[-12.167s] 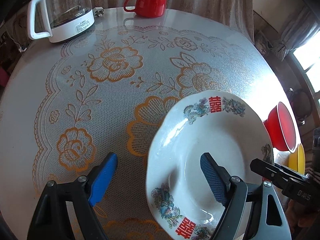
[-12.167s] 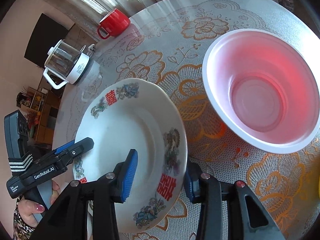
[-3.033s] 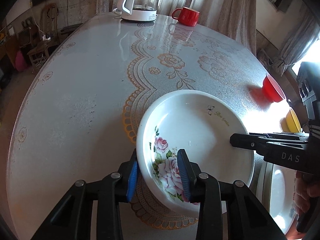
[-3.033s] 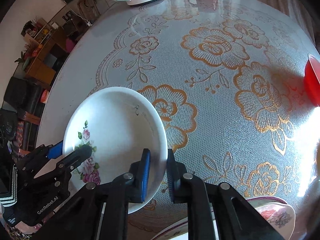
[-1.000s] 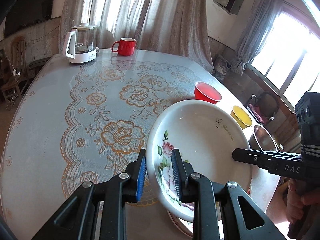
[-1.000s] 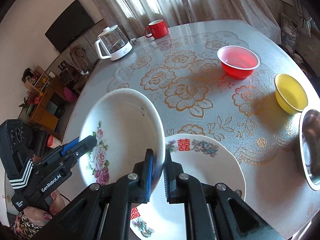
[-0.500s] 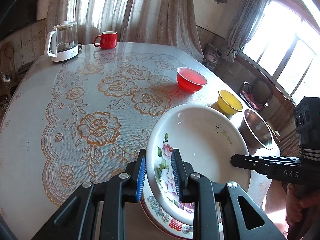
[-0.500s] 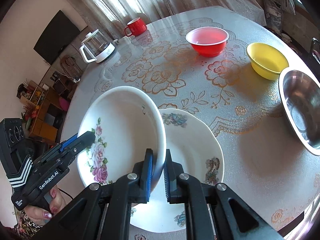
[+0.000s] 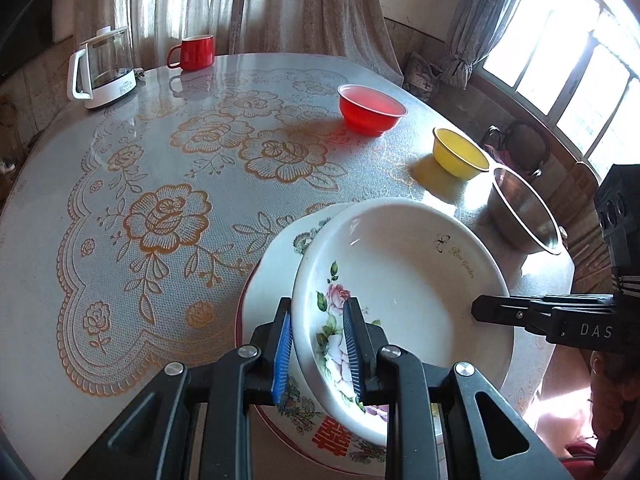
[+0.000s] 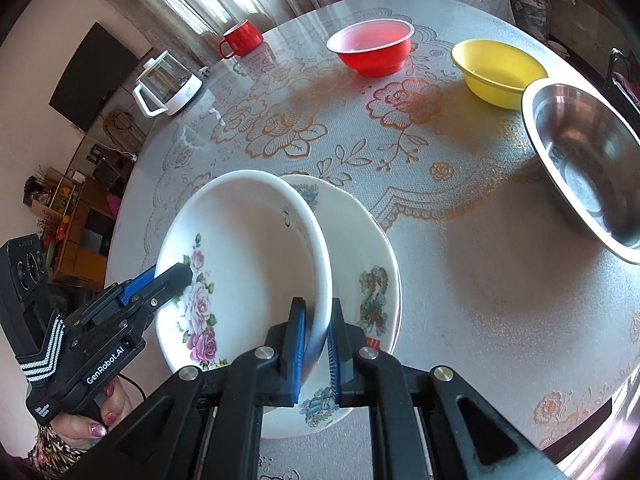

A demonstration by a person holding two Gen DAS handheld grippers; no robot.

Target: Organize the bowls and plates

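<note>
I have both claws, left gripper (image 9: 316, 350) and right gripper (image 10: 316, 350), clamped on the bowl's (image 9: 404, 280) rim above the plate (image 10: 372, 280); next I set it down centred, then release.

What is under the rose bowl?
A patterned plate lies under the rose bowl, which both grippers hold by the rim. The plate's rim shows on several sides; its middle is covered, so contact can't be told.
</note>
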